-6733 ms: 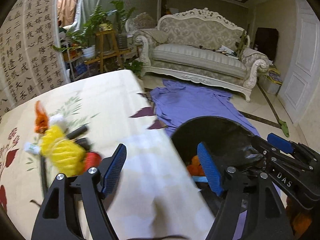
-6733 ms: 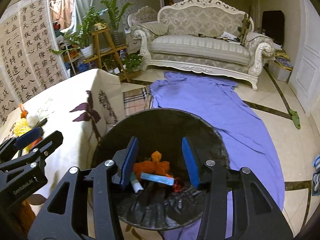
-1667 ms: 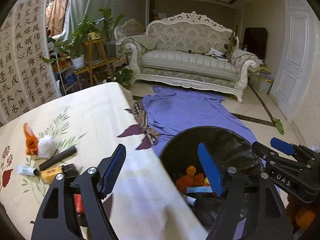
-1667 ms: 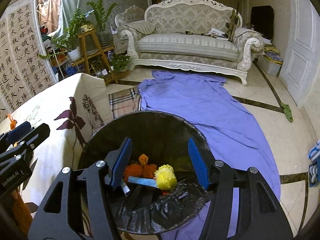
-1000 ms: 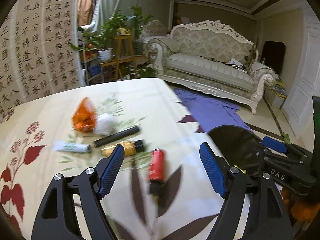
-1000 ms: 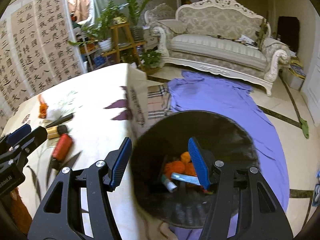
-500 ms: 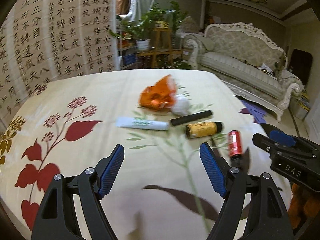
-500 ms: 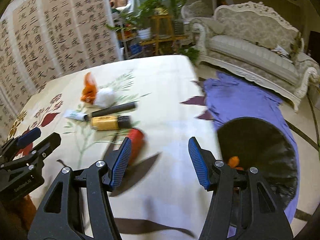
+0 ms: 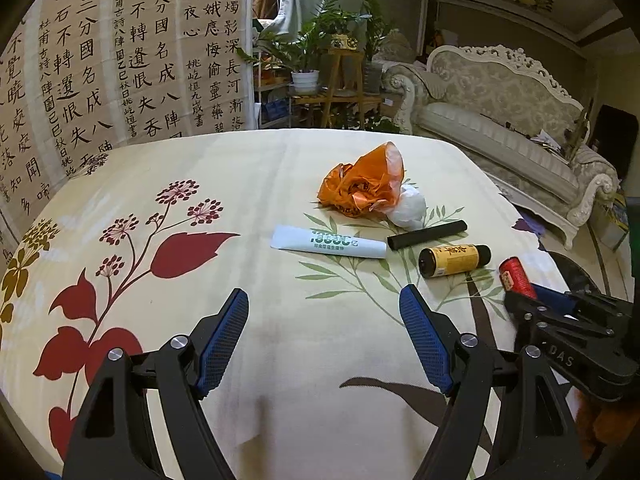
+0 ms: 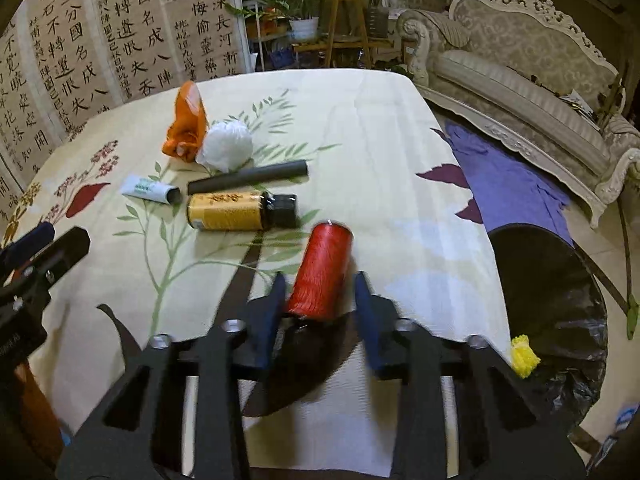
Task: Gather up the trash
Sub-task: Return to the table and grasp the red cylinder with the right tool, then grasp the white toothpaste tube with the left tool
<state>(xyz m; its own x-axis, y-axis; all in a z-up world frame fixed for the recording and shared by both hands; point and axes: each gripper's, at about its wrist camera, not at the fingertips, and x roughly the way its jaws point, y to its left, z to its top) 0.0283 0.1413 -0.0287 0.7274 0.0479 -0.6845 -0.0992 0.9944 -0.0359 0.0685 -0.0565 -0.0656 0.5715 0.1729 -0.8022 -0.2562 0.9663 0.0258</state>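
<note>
A red thread spool (image 10: 322,272) lies on the flowered tablecloth (image 10: 380,128) near its right edge. My right gripper (image 10: 318,276) straddles the spool's near end, its jaws closing, blurred, with the pads against the spool's sides. In the left wrist view the same spool (image 9: 516,278) pokes out from the right gripper (image 9: 560,320). My left gripper (image 9: 323,292) hangs open above bare cloth with nothing between its fingers. Beyond it lie a white tube (image 9: 328,242), a black stick (image 9: 426,234), a yellow-labelled bottle (image 9: 454,260), an orange plastic bag (image 9: 360,184) and a white crumpled ball (image 9: 408,208).
A black bag-lined bin (image 10: 560,280) stands off the table's right edge, a yellow ball (image 10: 524,354) showing at its rim. A purple cloth (image 10: 508,176) covers the floor toward a sofa (image 10: 520,80). A calligraphy screen (image 9: 120,60) and plants (image 9: 320,48) stand behind the table.
Both grippers swung left from over the bin to above the table. The right gripper's jaws narrowed around the red spool. The left gripper stayed open.
</note>
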